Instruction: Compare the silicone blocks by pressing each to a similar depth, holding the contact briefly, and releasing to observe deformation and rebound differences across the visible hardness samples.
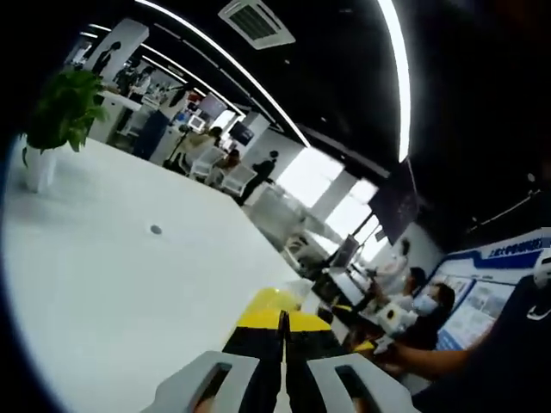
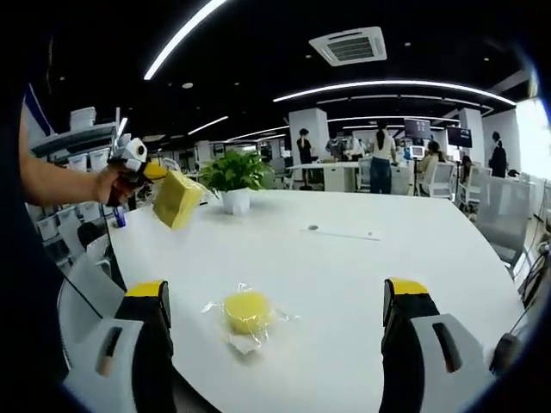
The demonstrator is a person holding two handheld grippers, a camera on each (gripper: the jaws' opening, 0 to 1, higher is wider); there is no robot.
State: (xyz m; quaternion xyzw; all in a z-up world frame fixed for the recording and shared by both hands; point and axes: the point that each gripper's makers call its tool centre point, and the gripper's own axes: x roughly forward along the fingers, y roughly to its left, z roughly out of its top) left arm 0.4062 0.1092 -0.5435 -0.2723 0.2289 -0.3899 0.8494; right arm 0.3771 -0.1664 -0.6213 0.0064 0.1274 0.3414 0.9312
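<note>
White table (image 2: 362, 284) in an open office, potted plant (image 2: 234, 179) at its far end. Left gripper (image 1: 282, 323) fingers clenched on a yellow block (image 2: 177, 199), held above the table. Right gripper (image 2: 275, 314) fingers released wide over a wrapped yellow block (image 2: 246, 311).

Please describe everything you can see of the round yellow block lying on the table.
The round yellow block is a low, soft-looking disc, apparently silicone, lying flat inside a crumpled clear plastic wrap. It rests on the white table, between the right gripper's open jaws, which do not touch it.

The left gripper (image 1: 283, 323) hides its yellow block (image 1: 274, 300).
</note>
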